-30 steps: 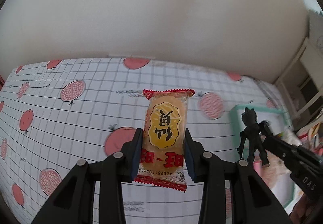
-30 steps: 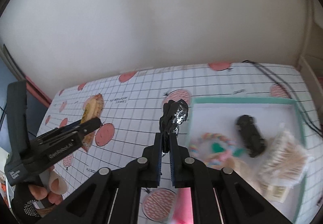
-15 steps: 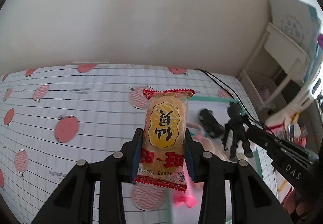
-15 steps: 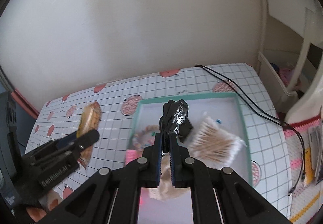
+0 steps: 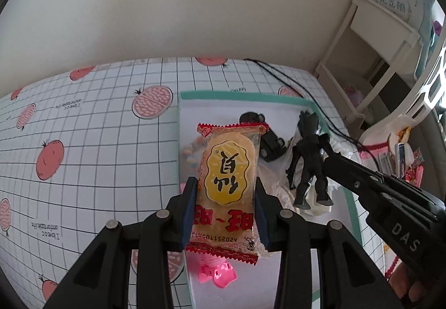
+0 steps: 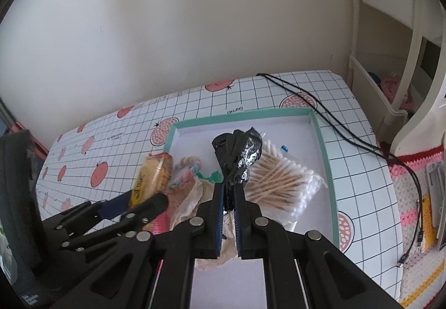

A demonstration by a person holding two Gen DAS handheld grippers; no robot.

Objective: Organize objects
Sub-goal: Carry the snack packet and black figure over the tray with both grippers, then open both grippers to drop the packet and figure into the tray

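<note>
snack pack code "A20251105", right gripper marked "DAS"

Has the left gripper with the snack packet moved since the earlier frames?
Yes. The left gripper, shut on the snack packet, has travelled sideways from over the bare tablecloth to above the green-rimmed tray.

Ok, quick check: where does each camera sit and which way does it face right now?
Left wrist: on the left tool, looking forward and down at the tray; its fingers clamp a snack packet, and the right tool enters from the right holding a black figure.
Right wrist: on the right tool, facing down over the tray and cotton swabs; the left tool shows at lower left.
Shared: tray, packet, figure, both tools.
</note>
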